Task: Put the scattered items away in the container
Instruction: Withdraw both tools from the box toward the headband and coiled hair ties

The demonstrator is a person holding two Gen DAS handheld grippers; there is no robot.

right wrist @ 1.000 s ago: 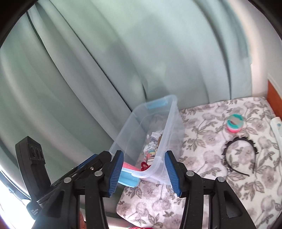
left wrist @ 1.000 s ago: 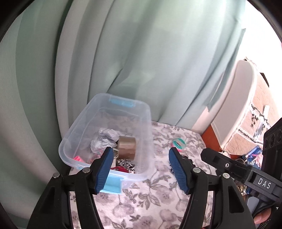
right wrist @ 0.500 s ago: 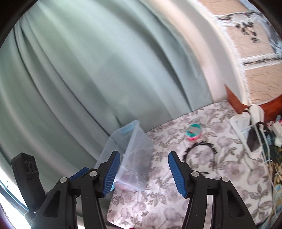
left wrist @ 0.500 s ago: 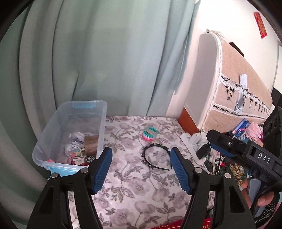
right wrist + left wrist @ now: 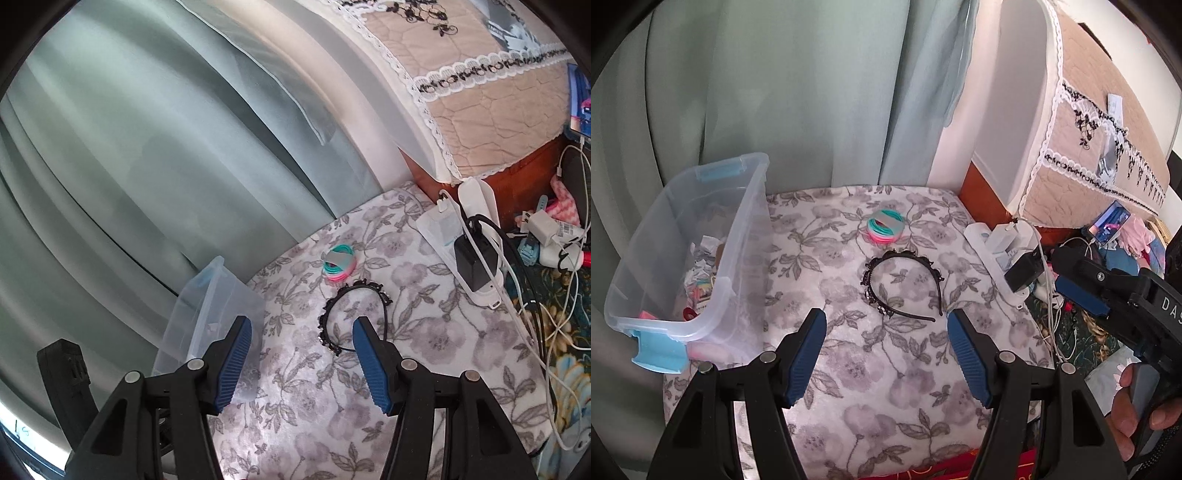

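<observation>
A clear plastic box with light blue handles [image 5: 701, 236] sits on the left side of the grey flowery blanket [image 5: 879, 376]. Some things are already in it: crumpled paper bits and small colourful pieces at the bottom. So part of the tidy-up looks done.

Two things are left out on the blanket. One is a black headband with little bumpy decorations [image 5: 901, 284]. The other is a small stack of teal and pink hair ties [image 5: 886, 227], lying just behind the headband, close to the green curtain [image 5: 812, 92]. Both are well apart from the box, off to its right. I think these two must go in the box next.

The left gripper [image 5: 886, 332] has its blue pads wide apart and there is nothing between them. The headband lies just in front of this gap, a bit past the tips and not touching them.

The right gripper [image 5: 301, 339] is let go too, with nothing in its grip. In its view the headband [image 5: 351, 314] sits just ahead of the right-hand pad, which hides a bit of the band's end. I cannot tell if they touch. The hair ties [image 5: 340, 264] are farther away, behind the headband. The box [image 5: 214, 314] is beside the left-hand pad.

A white power strip with plugs [image 5: 1004, 251] lies at the right edge of the blanket. It looks like it belongs there, not in the box.
</observation>
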